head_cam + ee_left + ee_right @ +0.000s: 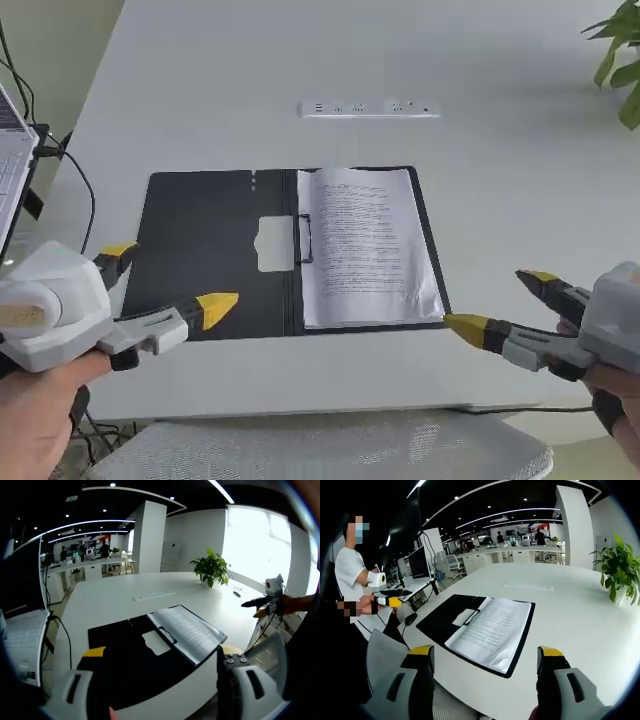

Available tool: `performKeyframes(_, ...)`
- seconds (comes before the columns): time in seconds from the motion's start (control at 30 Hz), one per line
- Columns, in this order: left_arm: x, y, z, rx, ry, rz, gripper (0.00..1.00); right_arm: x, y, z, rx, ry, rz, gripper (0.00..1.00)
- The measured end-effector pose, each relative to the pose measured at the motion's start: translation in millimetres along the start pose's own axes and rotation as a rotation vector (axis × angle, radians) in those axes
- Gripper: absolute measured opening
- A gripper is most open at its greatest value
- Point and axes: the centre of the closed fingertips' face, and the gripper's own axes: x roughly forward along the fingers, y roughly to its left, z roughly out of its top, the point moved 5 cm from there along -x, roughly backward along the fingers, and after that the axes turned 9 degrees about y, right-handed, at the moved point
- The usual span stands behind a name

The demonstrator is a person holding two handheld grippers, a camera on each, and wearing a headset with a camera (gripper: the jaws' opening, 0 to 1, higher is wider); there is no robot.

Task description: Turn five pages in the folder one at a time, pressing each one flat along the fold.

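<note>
Black folder (200, 240), head view: it lies open and flat on the white table (500, 180), near the front edge. The pages (368, 245) sit stacked on its right half, held by the clip (304, 238) at the spine. The left half is bare black apart from a white patch beside the clip. Power strip (370, 108) beyond the folder, well apart. Laptop (12, 160) at the left edge, plant (622, 60) at the upper right, chair (330, 450) below the table edge. Left gripper (172, 278) is hand-held at the folder's lower left corner, jaws spread, nothing between them. Right gripper (492, 299) is near the lower right corner, jaws likewise spread and empty, one yellow tip just off the folder's corner. Whether either tip touches the folder: cannot tell.

Left gripper view: own jaws (161, 651) are wide apart with the folder (115, 640) seen between and past them. The pages (187, 630) lie on the far right side. This view adds the right gripper (252, 608) from the side, raised off the table beyond the folder's far edge, and an open office with desks behind.

Right gripper view: own jaws (485, 651) are wide apart, holding nothing. The pages (492, 625) lie closest, with the black cover (440, 617) behind. This view adds a person (350, 565) in a white shirt at the left, and the left gripper (395, 598) held above the table edge near the laptop (412, 585).
</note>
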Motion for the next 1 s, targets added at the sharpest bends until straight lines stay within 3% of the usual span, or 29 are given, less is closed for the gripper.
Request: performKeyframes(1.0,-5.2,1.3,3.1,-0.002,-0.019,0.002,0.90,-3.6,-4.2,-2.3,-0.004,-0.002,-0.002,0.82)
